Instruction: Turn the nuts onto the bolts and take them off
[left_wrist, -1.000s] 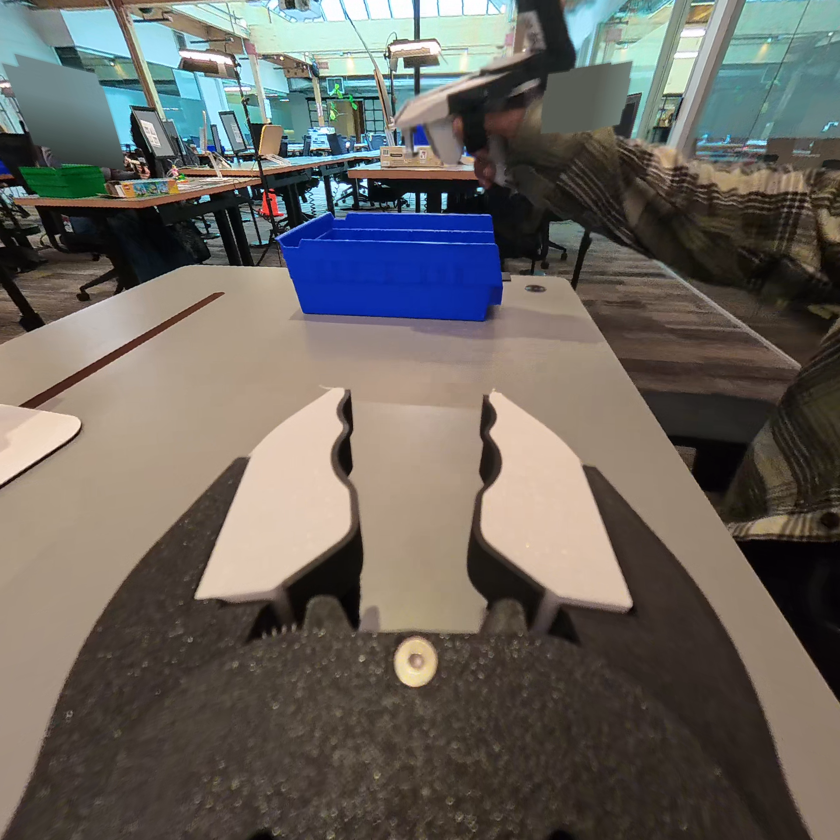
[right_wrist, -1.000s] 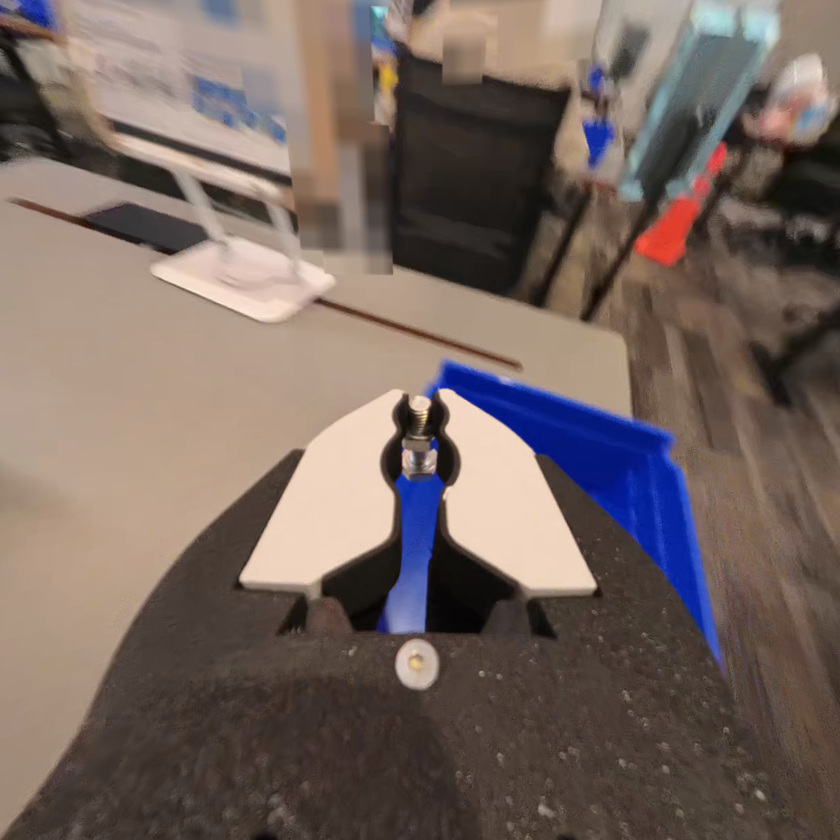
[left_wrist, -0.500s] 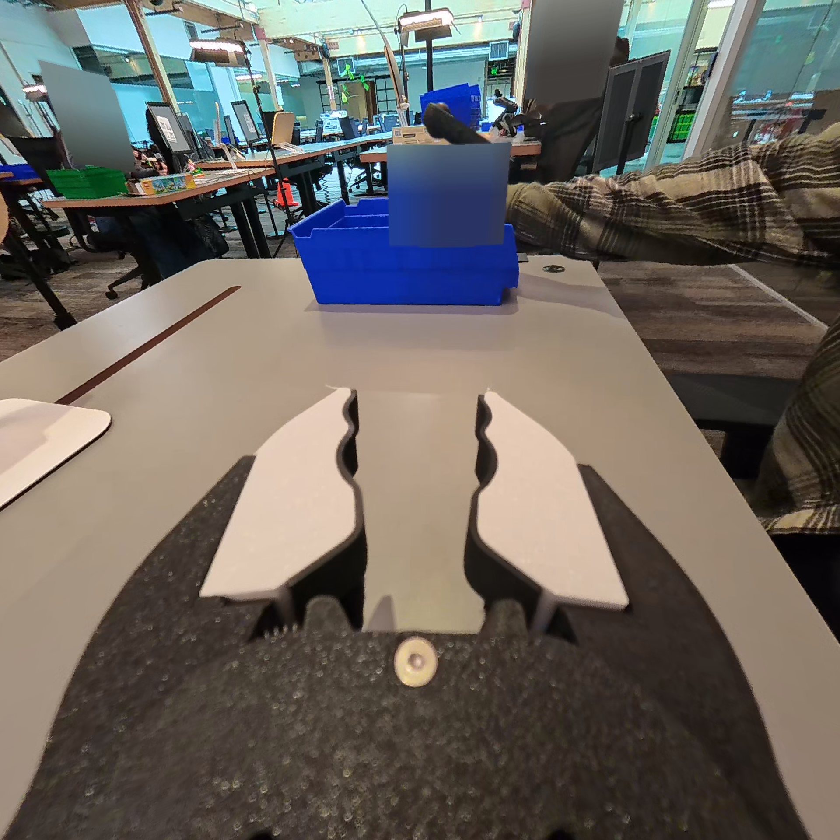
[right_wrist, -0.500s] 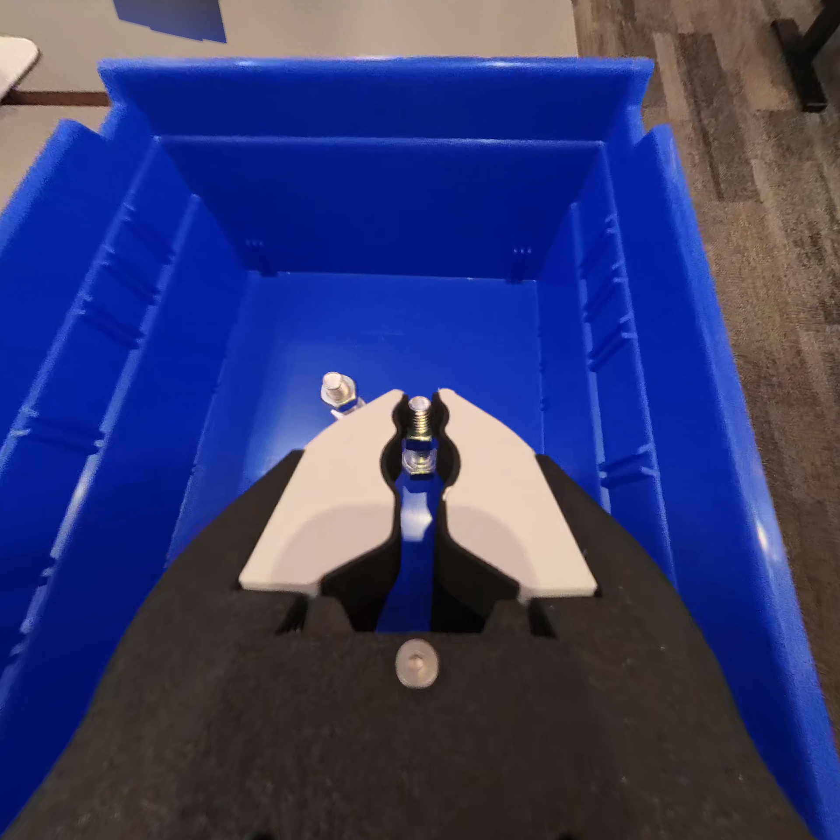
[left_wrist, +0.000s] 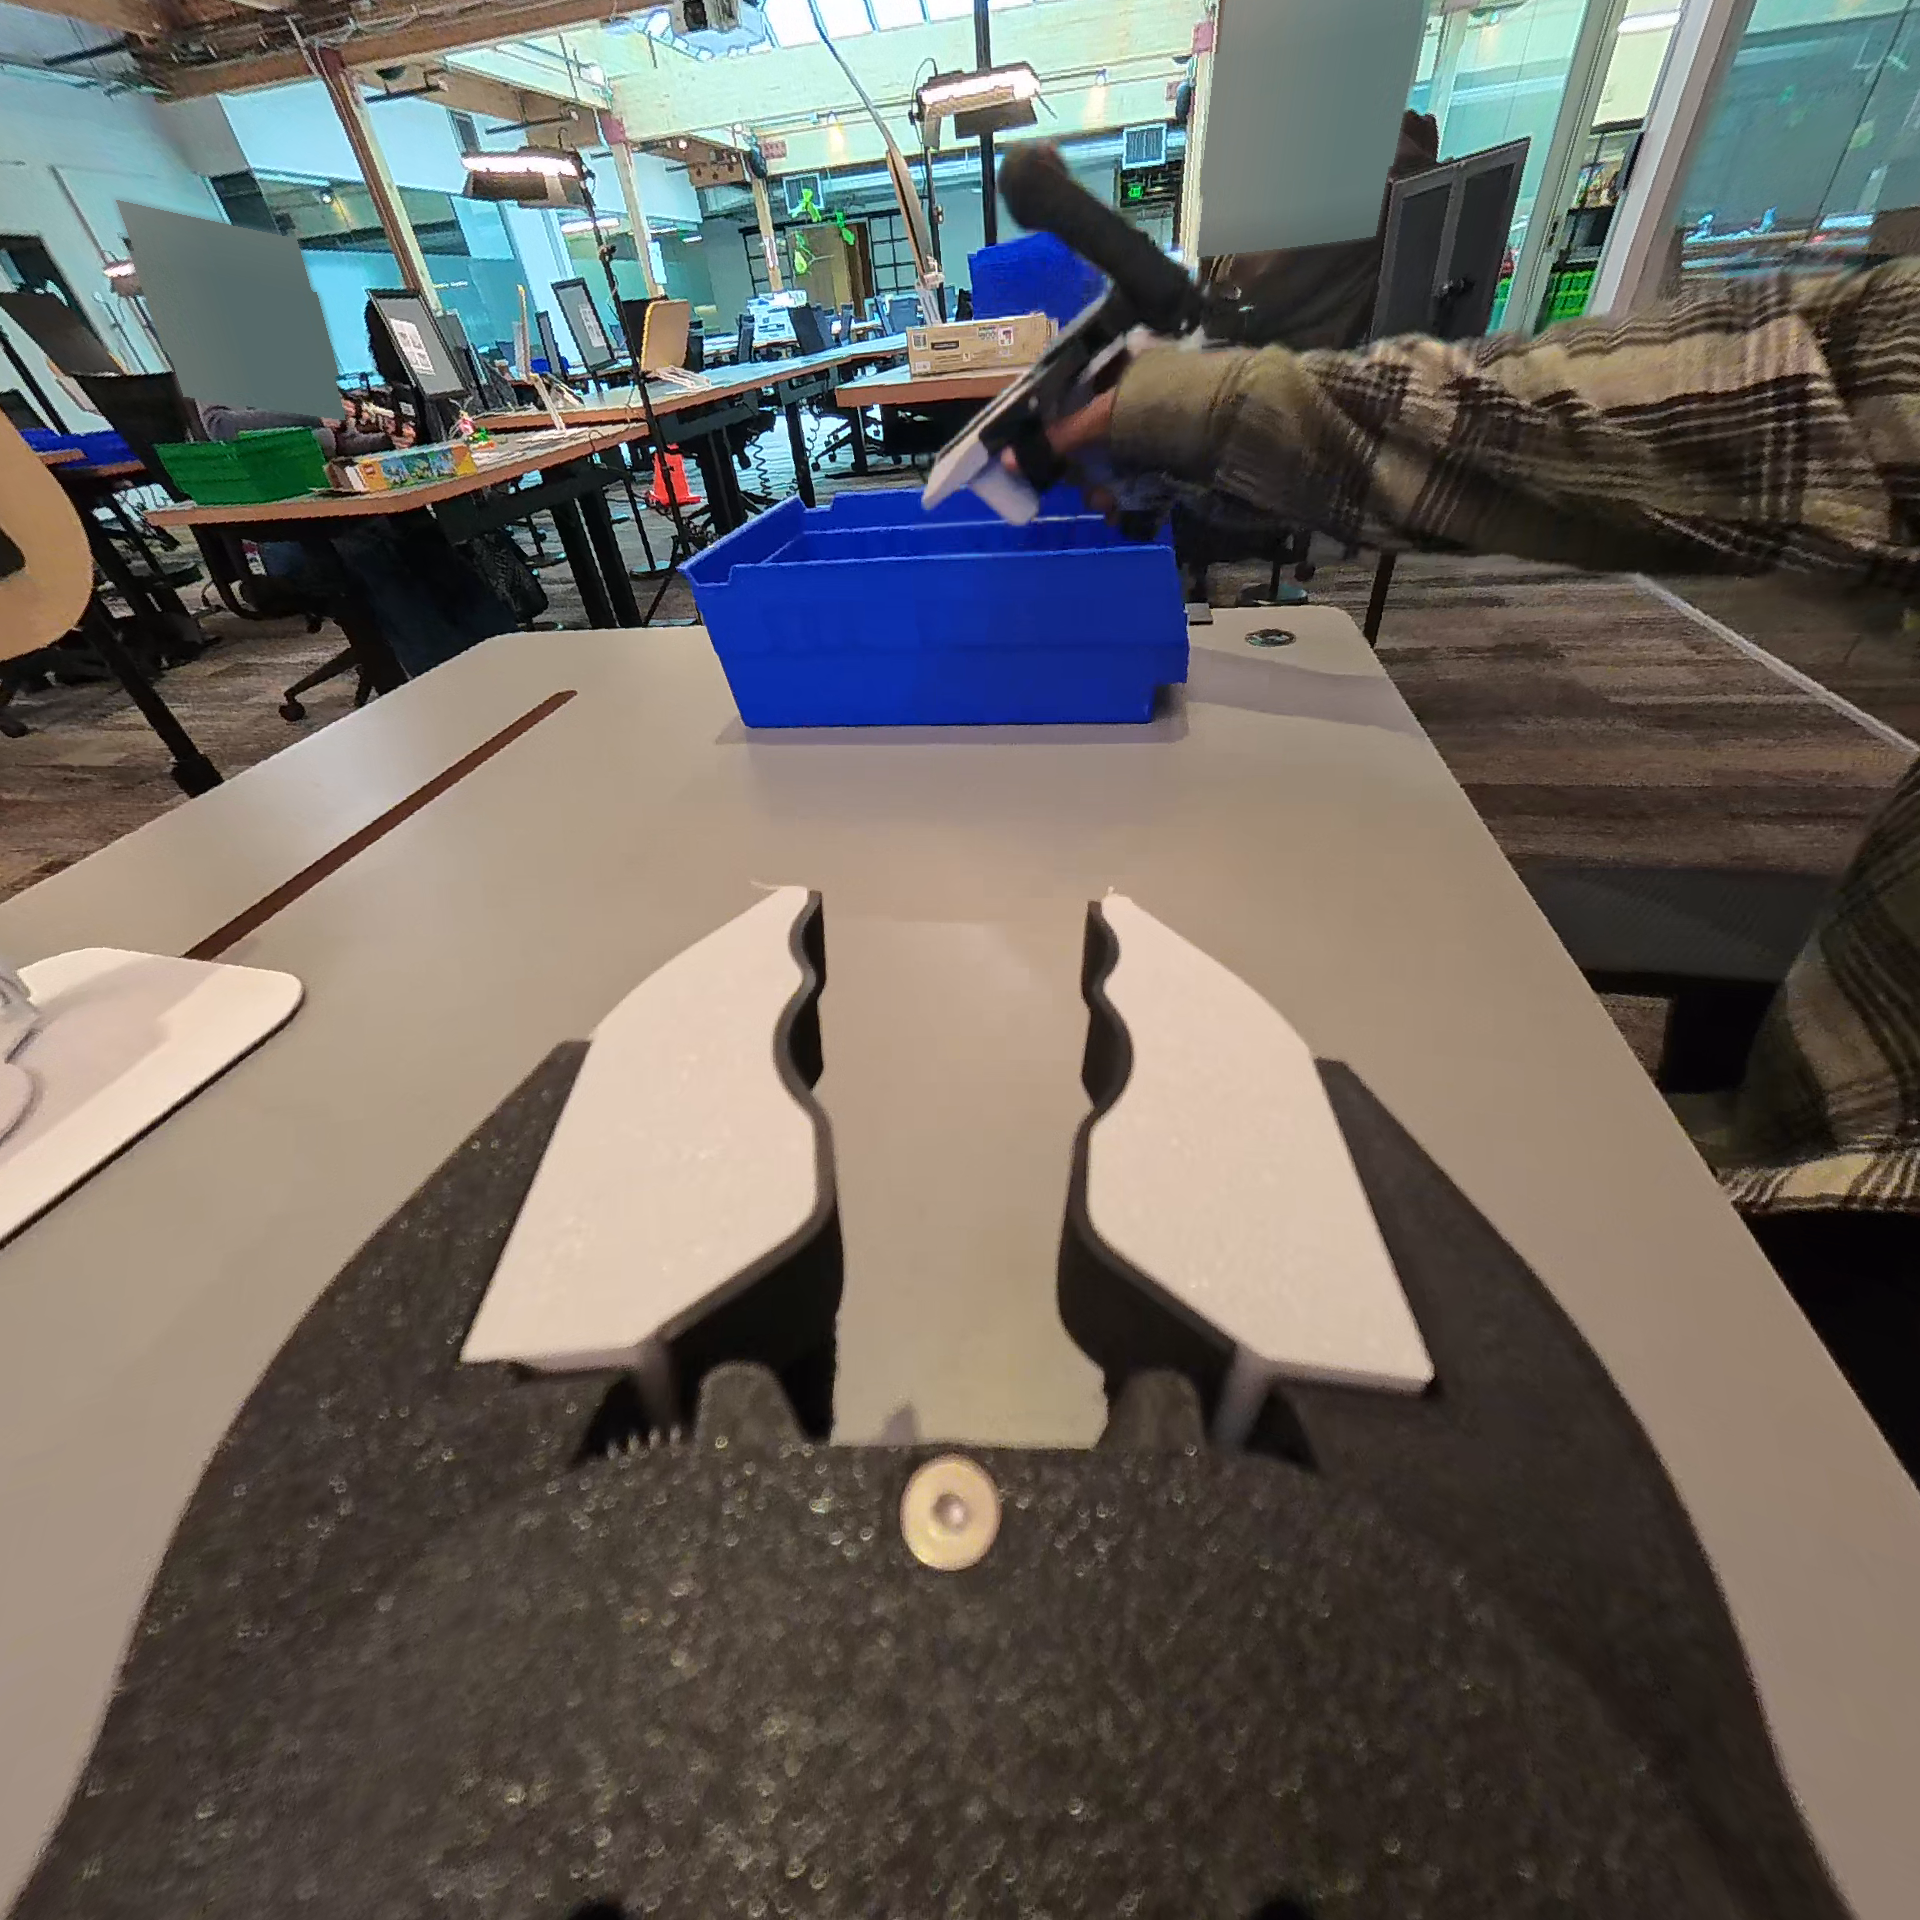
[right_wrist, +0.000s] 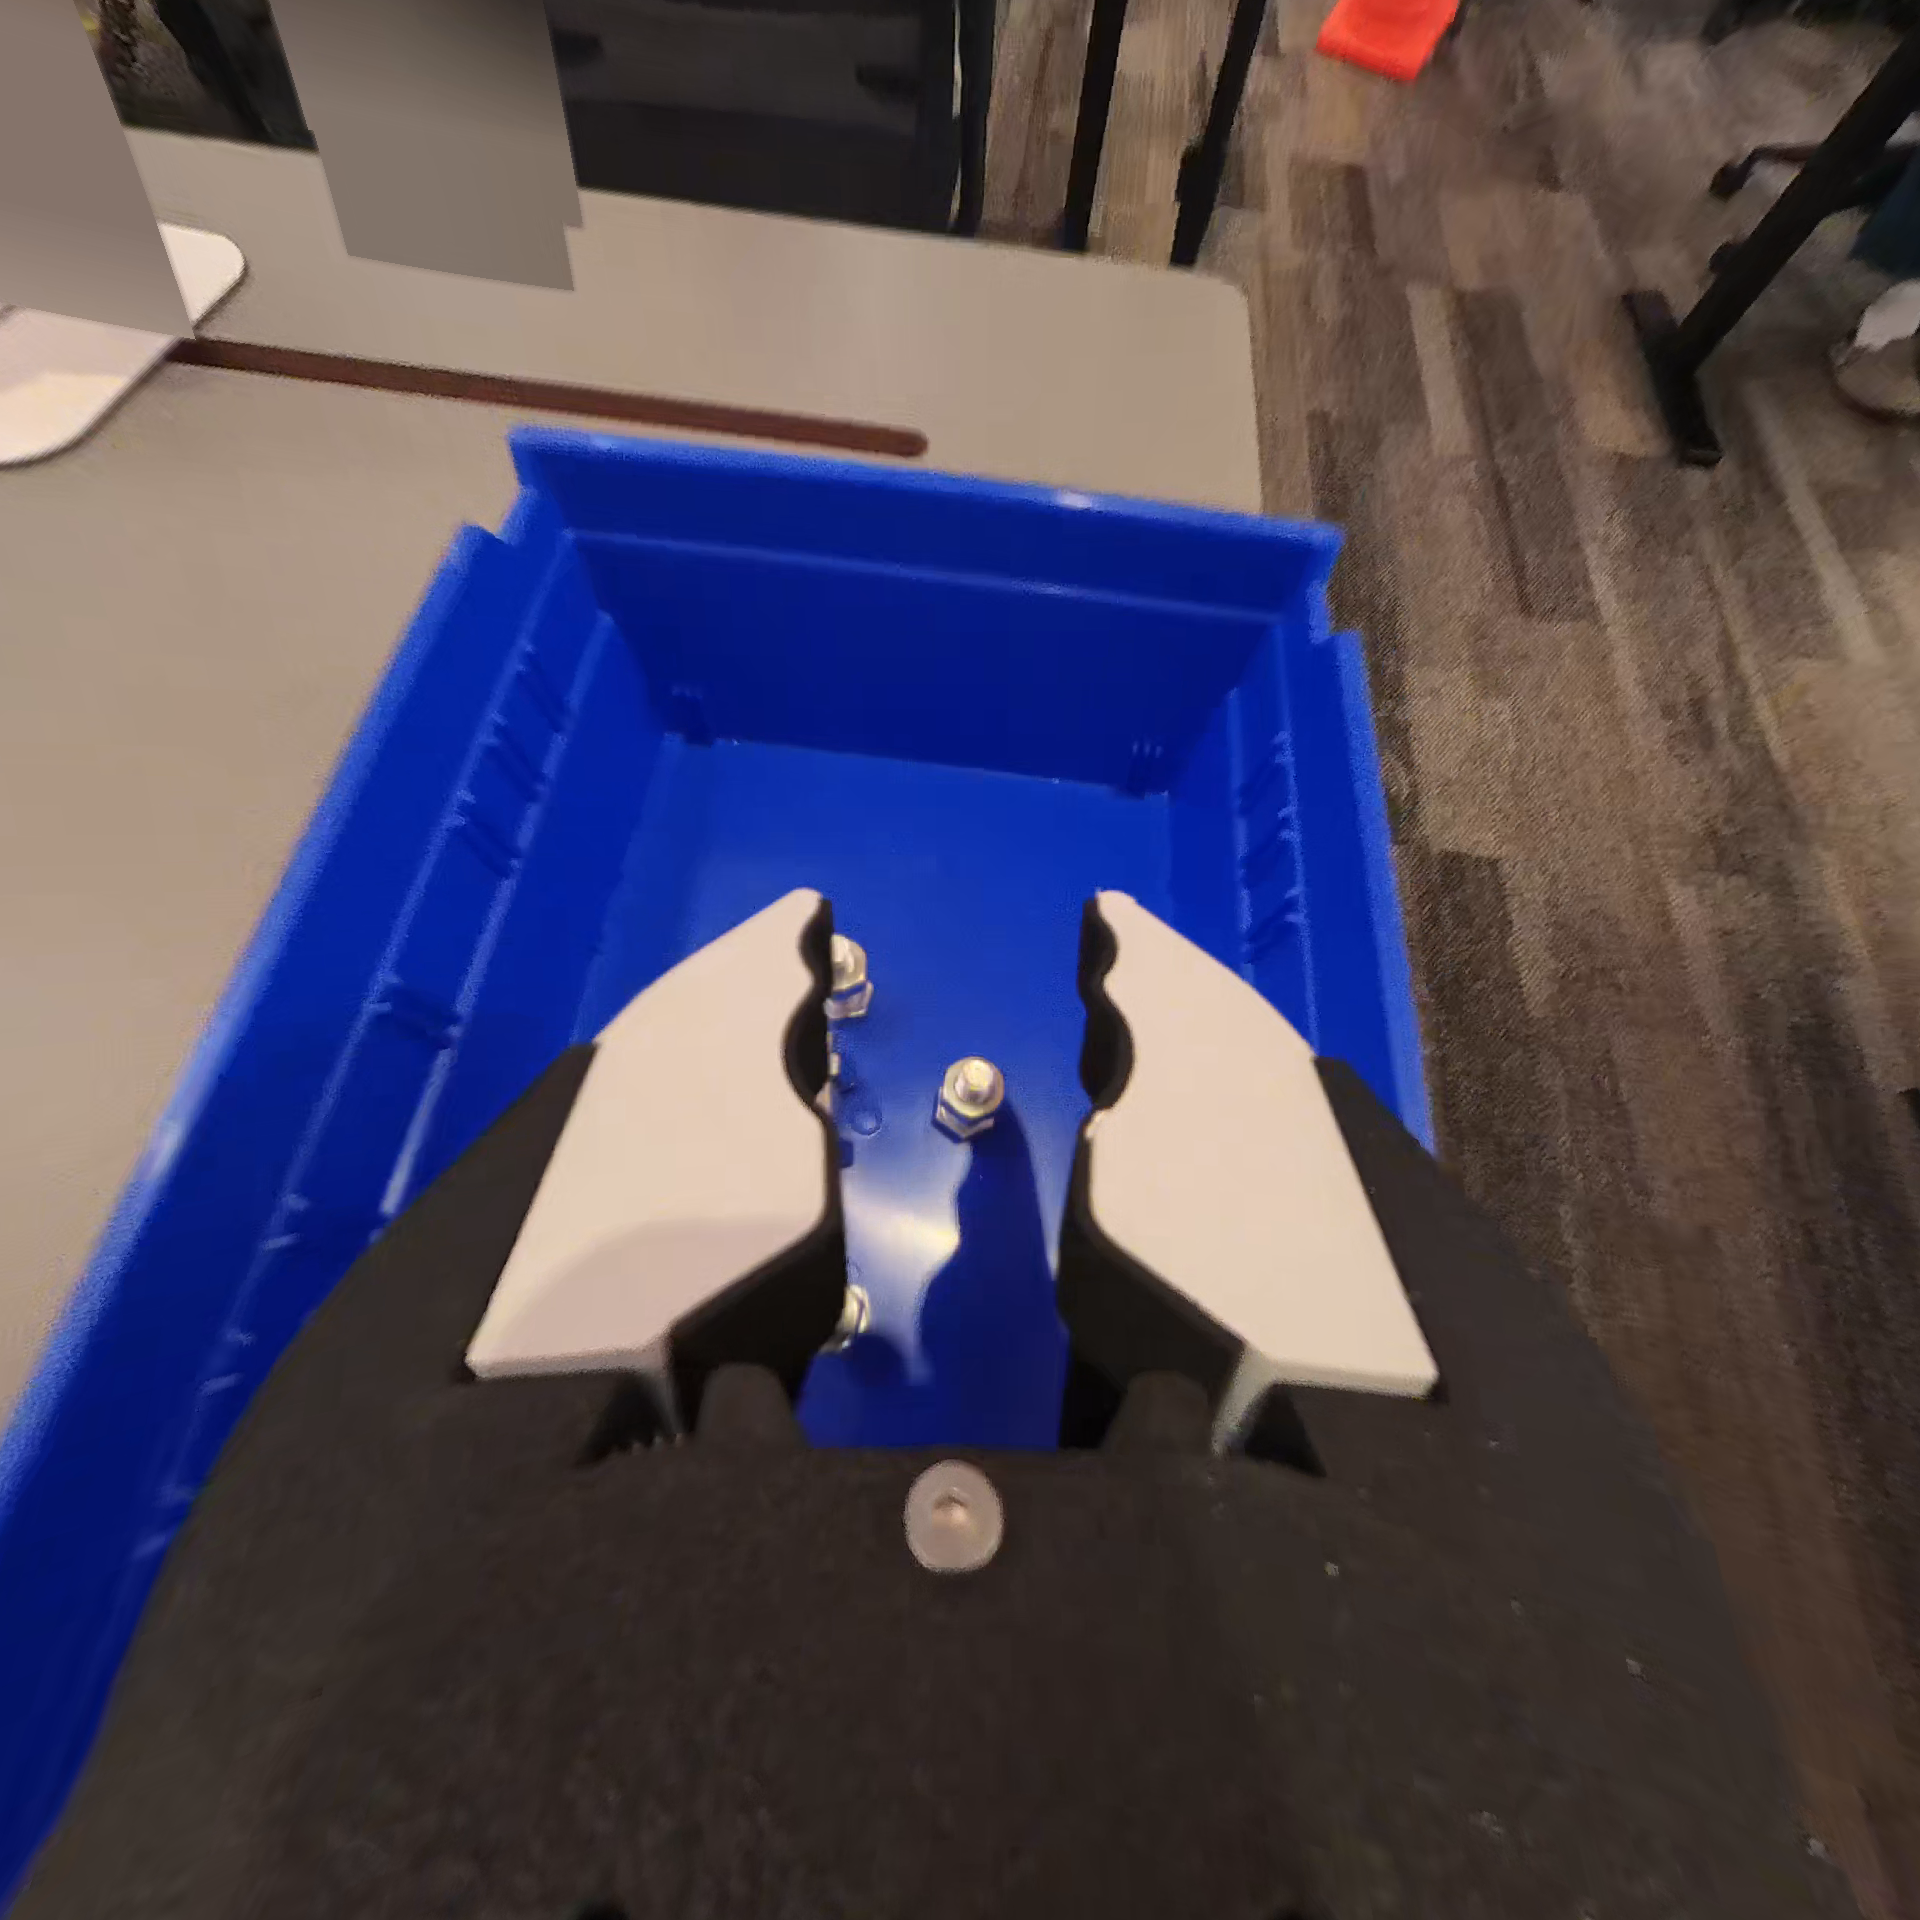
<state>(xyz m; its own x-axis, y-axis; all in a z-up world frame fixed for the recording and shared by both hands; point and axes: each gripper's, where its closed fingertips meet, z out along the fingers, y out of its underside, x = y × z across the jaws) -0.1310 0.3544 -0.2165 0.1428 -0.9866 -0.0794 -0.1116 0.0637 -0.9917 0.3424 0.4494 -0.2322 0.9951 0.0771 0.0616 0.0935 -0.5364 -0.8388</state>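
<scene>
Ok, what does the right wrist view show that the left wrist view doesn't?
Only the right wrist view looks down into the bin: a bolt with a nut on the floor, another beside the left fingertip, the right gripper open above them. Only the left wrist view shows the open left gripper over bare table and a plaid sleeve. Both show the blue bin on the table.
</scene>
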